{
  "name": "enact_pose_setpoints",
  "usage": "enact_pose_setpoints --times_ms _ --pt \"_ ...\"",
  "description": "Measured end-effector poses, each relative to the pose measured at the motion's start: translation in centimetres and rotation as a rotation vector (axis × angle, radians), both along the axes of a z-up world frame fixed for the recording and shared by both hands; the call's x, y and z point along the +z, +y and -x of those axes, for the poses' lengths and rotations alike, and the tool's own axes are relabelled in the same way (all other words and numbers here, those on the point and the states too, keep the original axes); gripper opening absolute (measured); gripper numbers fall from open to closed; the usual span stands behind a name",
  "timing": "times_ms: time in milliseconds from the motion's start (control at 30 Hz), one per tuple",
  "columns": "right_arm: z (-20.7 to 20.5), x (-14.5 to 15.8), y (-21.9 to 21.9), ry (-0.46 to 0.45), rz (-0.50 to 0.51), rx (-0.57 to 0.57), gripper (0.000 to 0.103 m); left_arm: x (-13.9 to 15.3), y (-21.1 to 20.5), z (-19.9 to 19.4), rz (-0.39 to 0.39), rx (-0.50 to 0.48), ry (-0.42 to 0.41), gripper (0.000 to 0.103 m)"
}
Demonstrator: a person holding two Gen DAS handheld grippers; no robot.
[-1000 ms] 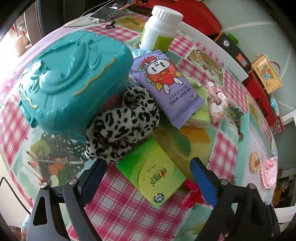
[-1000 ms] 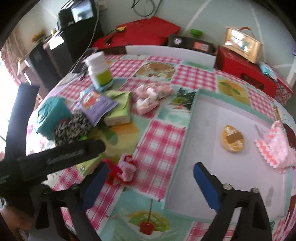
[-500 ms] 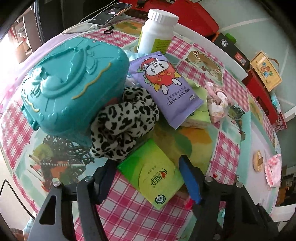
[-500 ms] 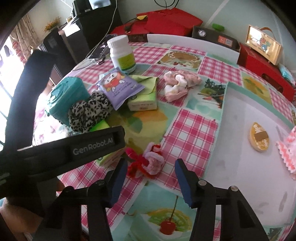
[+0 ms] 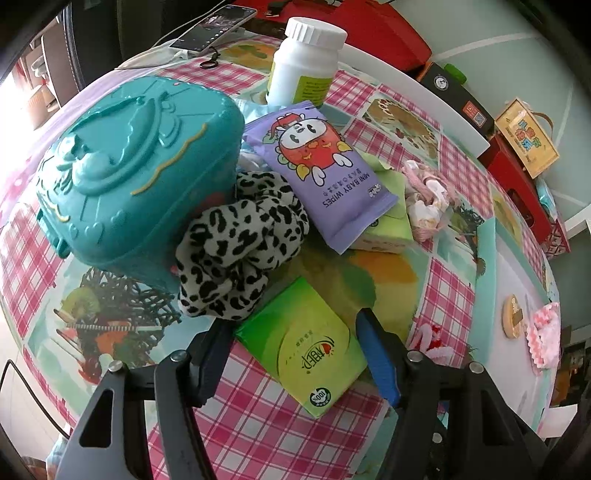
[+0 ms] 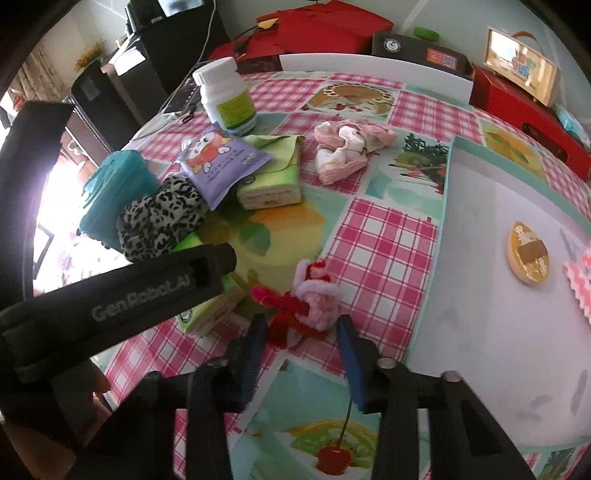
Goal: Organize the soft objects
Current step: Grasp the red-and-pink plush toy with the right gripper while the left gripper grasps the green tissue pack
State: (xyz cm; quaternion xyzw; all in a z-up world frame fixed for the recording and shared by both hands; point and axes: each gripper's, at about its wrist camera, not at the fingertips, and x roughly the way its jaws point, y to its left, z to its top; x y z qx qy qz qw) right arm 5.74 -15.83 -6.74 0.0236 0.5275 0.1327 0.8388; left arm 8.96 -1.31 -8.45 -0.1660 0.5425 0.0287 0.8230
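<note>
Now the left gripper [image 5: 295, 350] clamps the green tissue pack [image 5: 301, 343] lying on the checked tablecloth [image 5: 258, 424] beside the leopard scrunchie [image 5: 236, 251]. The right gripper [image 6: 301, 339], jaws just closing, straddles the red-and-pink fuzzy toy [image 6: 306, 302]; whether its pads press yet is unclear.

A white bottle [image 5: 303, 66] w/ a green label stands on the checked cloth [image 6: 384, 251]. Teal toy case [image 5: 136, 173] nearby, phone [image 5: 214, 24] behind.
</note>
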Motion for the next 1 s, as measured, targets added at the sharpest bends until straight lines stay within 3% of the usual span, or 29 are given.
enact_pose_setpoints --times_ms 667,700,733,1000 --pt "0.03 0.85 -0.77 -0.030 -0.036 -0.034 0.021 0.14 -0.18 0.16 0.038 -0.026 -0.003 0.066" --pt "0.04 0.89 -0.82 -0.032 -0.039 -0.036 0.016 0.12 -0.21 0.14 0.038 -0.027 -0.003 0.066" --pt "0.05 0.94 -0.86 -0.033 -0.044 -0.036 0.002 0.12 -0.22 0.13 0.040 -0.028 -0.003 0.066" --pt "0.04 0.97 -0.92 -0.036 -0.042 -0.037 0.003 0.09 -0.27 0.18 0.047 -0.031 -0.002 0.066"
